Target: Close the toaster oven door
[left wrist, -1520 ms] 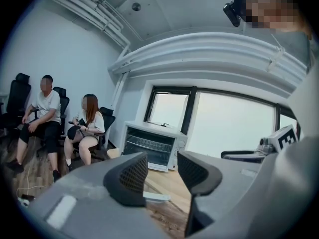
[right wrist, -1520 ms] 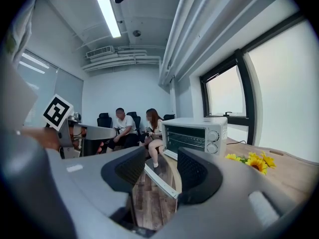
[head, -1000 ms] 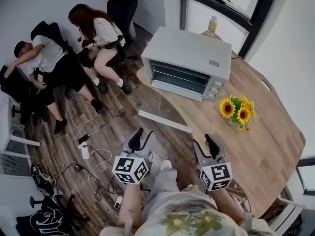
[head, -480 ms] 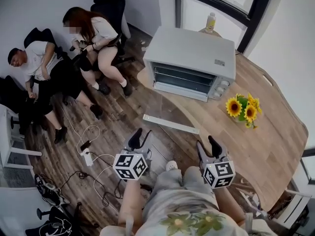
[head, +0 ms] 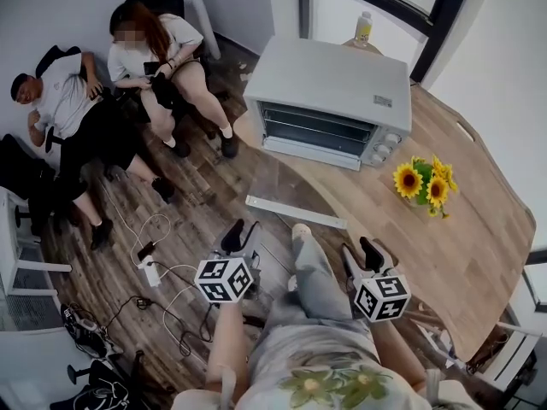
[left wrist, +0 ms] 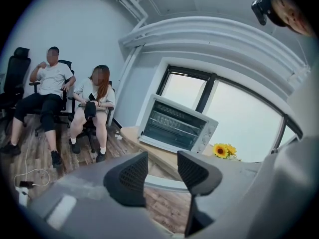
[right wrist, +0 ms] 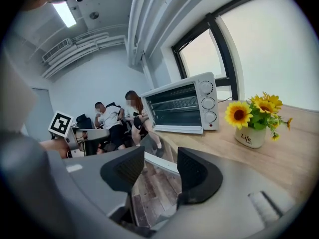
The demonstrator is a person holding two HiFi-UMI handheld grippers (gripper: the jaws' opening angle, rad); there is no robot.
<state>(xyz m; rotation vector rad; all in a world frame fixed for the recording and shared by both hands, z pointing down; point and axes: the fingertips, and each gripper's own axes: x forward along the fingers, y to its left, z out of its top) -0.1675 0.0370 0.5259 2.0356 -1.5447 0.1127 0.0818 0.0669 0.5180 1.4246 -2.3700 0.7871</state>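
**Task status.** We find the task not yet started in any effective sense. The toaster oven (head: 329, 101) stands on the wooden counter (head: 461, 229), near its far rounded end. Its glass door (head: 282, 182) is folded fully down, roughly level, and projects past the counter edge over the floor. The door's white handle bar (head: 295, 212) sits at the door's near edge. The oven cavity with its wire racks is exposed.

**Gripper status.** We hold the left hand-held gripper (head: 242, 233) and the right hand-held gripper (head: 361, 256) on the near side of the handle bar, apart from it. Both gripper views show the jaws spread with a clear gap. Nothing sits between them, and only the floor and the handle bar show through the gap. Neither hand-held gripper touches the door.

**Remaining work.** In our judgement, everything is left to do. We must bring a hand-held gripper to the handle bar or the door's underside, swing the door up on its hinge, and press it flush against the oven front.

**Legible markings.**
- The white pot (right wrist: 251, 136) holding the sunflowers reads "Life"; the smaller line beneath is too fine to confirm.
- A small label on the oven top is unreadable.
- The bottle (head: 363, 28) behind the oven carries a label we cannot read.
- Each hand-held gripper's cube carries black-and-white square markers, with no text.
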